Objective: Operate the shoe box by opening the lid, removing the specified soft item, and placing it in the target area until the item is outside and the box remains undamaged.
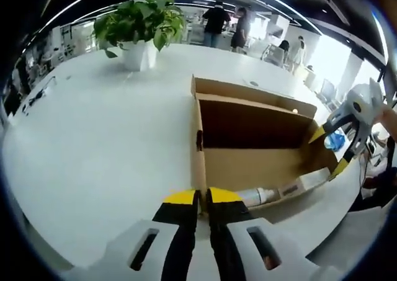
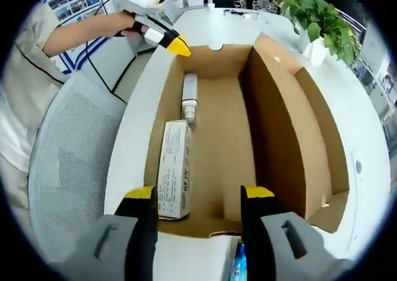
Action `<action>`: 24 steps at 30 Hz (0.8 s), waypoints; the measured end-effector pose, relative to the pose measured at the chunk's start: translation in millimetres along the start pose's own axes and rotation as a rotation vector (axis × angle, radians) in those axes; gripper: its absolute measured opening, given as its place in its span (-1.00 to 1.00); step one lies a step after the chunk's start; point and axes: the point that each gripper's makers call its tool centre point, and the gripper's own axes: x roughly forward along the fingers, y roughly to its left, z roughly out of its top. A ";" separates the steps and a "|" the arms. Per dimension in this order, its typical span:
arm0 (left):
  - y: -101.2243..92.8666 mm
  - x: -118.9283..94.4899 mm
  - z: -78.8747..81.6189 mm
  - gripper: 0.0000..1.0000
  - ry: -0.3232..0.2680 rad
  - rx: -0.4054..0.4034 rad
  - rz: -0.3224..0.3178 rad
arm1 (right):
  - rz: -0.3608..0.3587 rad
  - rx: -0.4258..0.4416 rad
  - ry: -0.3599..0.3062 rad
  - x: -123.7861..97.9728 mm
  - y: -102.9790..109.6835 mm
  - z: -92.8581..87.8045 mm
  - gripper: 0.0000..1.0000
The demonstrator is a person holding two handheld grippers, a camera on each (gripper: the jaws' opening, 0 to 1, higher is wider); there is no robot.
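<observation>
We see the open cardboard shoe box (image 2: 248,138) mid-frame, a carton (image 2: 175,169) inside; left gripper (image 1: 203,197) pinches its wall, right gripper (image 2: 197,193) spread wide.

the left gripper (image 1: 203,197) has its two yellow-tipped jaws pressed nearly together, only a thin slit between them, pinching the edge of a cardboard wall of the shoe box (image 1: 260,163). in the right gripper view the same gripper (image 2: 175,44) reaches in from the upper left, gripped by a hand (image 2: 124,24) at the end of a bare forearm that comes out of a short pale sleeve (image 2: 31,51). the right gripper (image 2: 198,195) holds its jaws wide apart, one to each side of the box's near end, with nothing between them. in the left gripper view it (image 1: 332,151) comes in from the right edge, yellow tips spread at the box's far end.
</observation>
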 end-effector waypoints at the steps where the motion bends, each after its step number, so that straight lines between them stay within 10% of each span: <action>1: 0.0 -0.1 0.0 -0.94 -0.001 -0.002 0.000 | 0.000 0.001 0.004 1.4 -0.2 -0.6 0.00; 24: 1.0 -0.6 0.8 -0.94 -0.007 -0.018 -0.002 | 0.003 -0.025 0.006 2.6 0.2 -1.7 -0.08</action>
